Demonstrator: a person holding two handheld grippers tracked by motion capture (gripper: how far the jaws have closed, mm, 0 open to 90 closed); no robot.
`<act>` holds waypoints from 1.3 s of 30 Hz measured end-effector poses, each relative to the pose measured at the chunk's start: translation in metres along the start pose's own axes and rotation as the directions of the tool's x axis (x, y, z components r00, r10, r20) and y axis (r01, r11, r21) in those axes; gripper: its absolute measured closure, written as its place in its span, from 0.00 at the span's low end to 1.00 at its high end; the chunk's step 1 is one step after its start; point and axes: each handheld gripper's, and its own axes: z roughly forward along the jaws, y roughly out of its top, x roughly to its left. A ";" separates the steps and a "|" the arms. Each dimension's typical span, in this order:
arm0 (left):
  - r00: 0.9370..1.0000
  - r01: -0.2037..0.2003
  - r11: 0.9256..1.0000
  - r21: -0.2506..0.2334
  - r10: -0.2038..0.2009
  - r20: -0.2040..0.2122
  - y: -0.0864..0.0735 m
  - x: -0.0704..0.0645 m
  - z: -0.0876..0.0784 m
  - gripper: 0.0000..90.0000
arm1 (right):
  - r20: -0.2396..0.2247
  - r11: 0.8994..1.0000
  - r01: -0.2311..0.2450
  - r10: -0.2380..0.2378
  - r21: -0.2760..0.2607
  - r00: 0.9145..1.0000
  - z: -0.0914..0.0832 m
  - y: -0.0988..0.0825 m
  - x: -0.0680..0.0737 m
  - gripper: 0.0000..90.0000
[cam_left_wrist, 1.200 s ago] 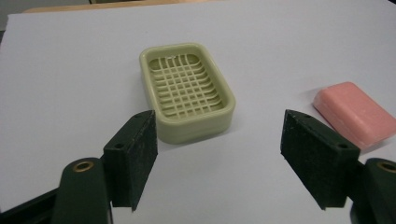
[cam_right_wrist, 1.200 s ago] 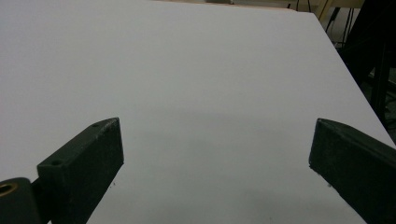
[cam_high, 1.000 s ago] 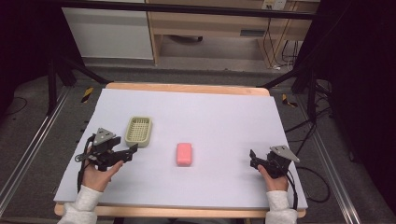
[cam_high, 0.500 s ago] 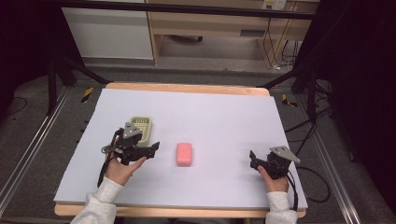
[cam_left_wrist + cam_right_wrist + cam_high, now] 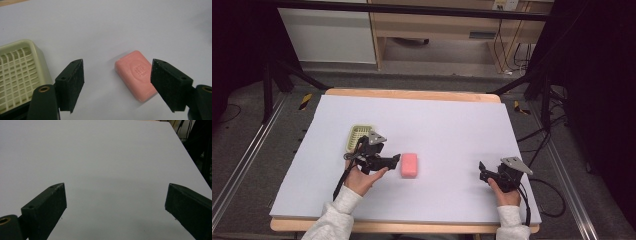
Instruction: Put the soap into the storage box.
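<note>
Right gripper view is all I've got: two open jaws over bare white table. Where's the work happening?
Observer: At the other hand. In the high view the left gripper sits just left of a pink soap bar near the table's middle.
Operator: Is it gripping the soap?
Observer: No. In the left gripper view the pads stand apart, and the soap lies flat on the table ahead of them, nearer the right-hand pad.
Operator: Anything else close by?
Observer: A pale green slatted soap dish, empty, beside the left-hand pad.
Operator: And my gripper?
Observer: The right gripper sits low near the table's right front, well apart from the soap.
</note>
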 end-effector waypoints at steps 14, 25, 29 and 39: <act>1.000 0.008 0.997 0.076 -0.009 0.011 0.006 -0.021 0.024 0.30 | 0.002 1.000 0.007 -0.007 0.008 1.000 0.001 0.000 0.001 0.05; 1.000 0.005 0.993 0.120 -0.005 0.001 0.007 -0.038 0.048 0.30 | 0.002 1.000 0.008 -0.008 0.010 1.000 0.001 0.000 0.001 0.05; 1.000 0.011 0.991 0.134 -0.010 -0.007 0.006 -0.041 0.056 0.28 | 0.002 1.000 0.008 -0.008 0.011 1.000 0.001 0.000 0.001 0.05; 1.000 0.014 0.980 0.199 -0.013 -0.009 0.003 -0.047 0.075 0.22 | 0.000 1.000 0.013 -0.013 0.011 1.000 0.002 0.000 0.000 0.05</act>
